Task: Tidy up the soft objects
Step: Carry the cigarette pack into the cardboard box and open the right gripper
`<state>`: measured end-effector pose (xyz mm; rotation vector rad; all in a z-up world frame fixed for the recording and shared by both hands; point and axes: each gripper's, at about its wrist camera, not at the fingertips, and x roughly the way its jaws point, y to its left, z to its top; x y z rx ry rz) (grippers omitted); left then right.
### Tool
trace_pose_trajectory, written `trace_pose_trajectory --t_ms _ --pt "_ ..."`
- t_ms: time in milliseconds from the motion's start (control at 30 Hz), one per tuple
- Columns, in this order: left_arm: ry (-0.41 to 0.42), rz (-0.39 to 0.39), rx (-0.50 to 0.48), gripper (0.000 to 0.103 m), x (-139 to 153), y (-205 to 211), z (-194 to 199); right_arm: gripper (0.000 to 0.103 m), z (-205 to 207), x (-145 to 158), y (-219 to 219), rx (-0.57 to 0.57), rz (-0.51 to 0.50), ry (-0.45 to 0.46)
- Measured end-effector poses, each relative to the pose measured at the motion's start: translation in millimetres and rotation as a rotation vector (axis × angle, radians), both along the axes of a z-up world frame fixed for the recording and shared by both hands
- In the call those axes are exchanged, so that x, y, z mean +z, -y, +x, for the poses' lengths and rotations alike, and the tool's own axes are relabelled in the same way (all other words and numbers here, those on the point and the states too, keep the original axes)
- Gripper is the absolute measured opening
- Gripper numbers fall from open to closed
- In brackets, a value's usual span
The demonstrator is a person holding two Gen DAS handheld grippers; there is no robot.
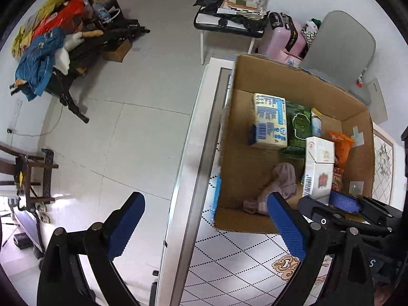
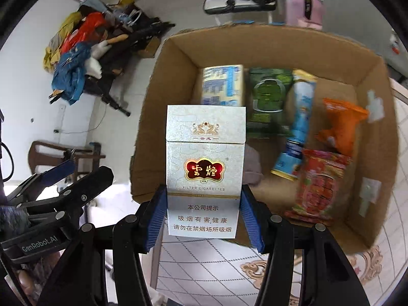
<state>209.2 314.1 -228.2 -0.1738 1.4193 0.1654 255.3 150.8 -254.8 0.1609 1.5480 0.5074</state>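
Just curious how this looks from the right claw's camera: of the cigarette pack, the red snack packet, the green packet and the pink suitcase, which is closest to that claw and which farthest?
1. Cigarette pack: gripped by the right claw.
2. Red snack packet: box's near right.
3. Green packet: box's far end.
4. Pink suitcase: on the floor beyond the box.

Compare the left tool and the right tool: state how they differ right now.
The right tool is shut on the white cigarette pack, held upright at the cardboard box's near edge; the left tool is open and holds nothing. The right tool points into the box, while the left tool straddles the table's edge, beside the box. Both have blue-padded fingers.
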Motion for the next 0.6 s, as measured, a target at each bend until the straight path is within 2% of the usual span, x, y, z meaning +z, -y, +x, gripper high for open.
trace_pose_trajectory --t_ms 67,200,333,467,533,600 --pt "-0.003 -0.001 0.006 0.098 -2 -3 1 0.061 4 -5 -4 0.014 0.006 -0.003" --pt "0.0 -0.01 0.003 0.098 0 -1 2 0.072 7 -7 -1 0.004 0.009 -0.007" --pt "0.007 -0.017 -0.015 0.098 4 11 3 0.074 9 -3 15 -0.022 -0.001 0.003" --pt "0.015 -0.031 -0.037 0.098 9 28 4 0.08 8 5 36 -0.047 -0.055 0.038" --pt "0.021 -0.035 -0.05 0.098 12 39 4 0.083 4 11 52 -0.065 -0.112 0.075" --pt "0.029 -0.039 -0.062 0.098 16 51 2 0.09 1 17 67 -0.086 -0.182 0.108"
